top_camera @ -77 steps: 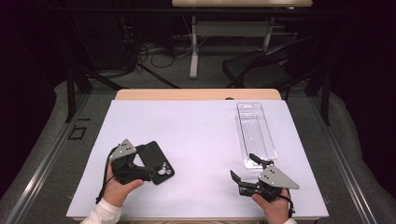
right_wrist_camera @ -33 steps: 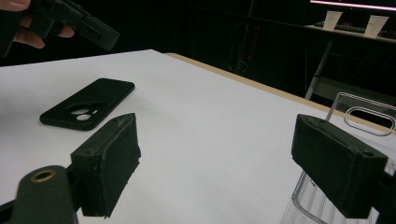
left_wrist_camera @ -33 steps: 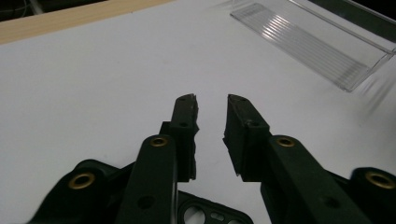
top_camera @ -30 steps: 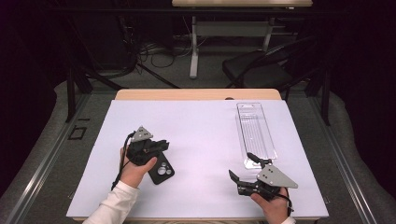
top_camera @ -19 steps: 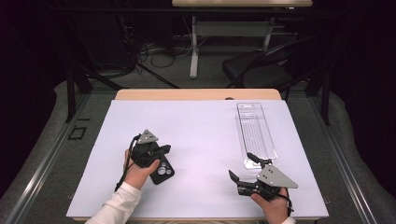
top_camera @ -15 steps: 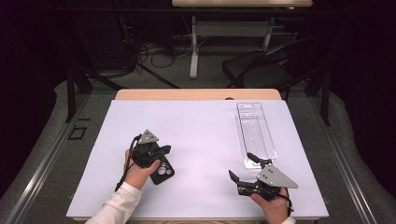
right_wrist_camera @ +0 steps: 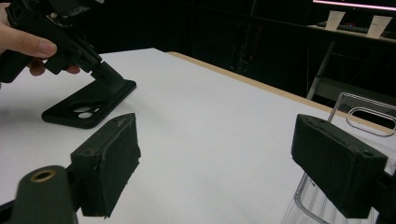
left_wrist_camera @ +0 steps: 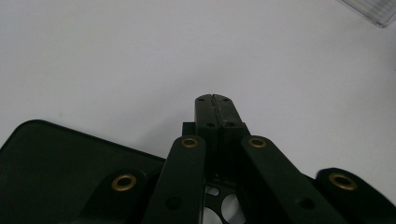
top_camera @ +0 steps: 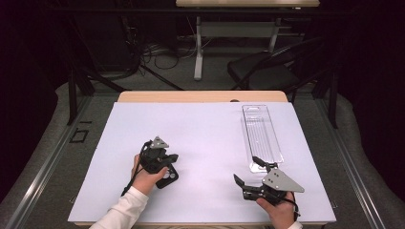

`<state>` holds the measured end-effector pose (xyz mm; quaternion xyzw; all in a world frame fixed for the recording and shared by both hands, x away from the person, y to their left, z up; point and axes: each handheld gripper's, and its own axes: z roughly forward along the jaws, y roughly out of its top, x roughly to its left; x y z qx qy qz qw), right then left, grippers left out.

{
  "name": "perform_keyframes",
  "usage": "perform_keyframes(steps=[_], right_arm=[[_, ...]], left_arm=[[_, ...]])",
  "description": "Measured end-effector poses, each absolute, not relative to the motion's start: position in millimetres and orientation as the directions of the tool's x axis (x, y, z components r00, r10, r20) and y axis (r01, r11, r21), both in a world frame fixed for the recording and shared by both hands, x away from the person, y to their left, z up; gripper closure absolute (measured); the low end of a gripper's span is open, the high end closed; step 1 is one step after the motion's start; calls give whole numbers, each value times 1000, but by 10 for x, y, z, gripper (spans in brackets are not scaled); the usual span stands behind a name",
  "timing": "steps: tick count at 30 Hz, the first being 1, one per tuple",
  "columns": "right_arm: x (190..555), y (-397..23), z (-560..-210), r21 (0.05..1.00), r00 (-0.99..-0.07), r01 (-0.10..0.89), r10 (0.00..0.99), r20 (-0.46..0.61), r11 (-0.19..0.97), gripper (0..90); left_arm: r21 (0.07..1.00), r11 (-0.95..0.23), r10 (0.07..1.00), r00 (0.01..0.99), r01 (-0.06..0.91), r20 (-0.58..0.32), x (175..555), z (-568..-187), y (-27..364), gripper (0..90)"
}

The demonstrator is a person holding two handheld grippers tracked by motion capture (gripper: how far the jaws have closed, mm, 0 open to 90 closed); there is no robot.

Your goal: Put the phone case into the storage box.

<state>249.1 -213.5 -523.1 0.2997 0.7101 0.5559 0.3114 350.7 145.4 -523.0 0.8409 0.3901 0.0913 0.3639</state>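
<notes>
A black phone case with round camera holes lies flat on the white table cover, left of centre. My left gripper is over it, tilted down, jaws shut together with nothing between them. In the right gripper view, the left gripper's tips rest at the far end of the case. In the left gripper view, the closed jaws point past the case's edge onto bare cover. My right gripper hovers open near the front right, its pads wide apart and empty.
A long clear plastic tray lies at the right, just beyond the right gripper, and its rim shows past the right pad. The table's wooden far edge borders a dark floor with chairs and cables.
The left hand has swung from the case's left side across to its far right end and sunk onto it. The case has shifted slightly toward the person. The right gripper has stayed put.
</notes>
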Motion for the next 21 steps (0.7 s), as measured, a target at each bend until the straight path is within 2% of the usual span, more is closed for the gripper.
perform_keyframes(steps=[21], right_arm=[[2494, -2143, -5234, 975, -629, 85, 770, -107, 205, 142]], left_arm=[[618, -494, 697, 704, 612, -140, 3477, -5441, 1326, 900]])
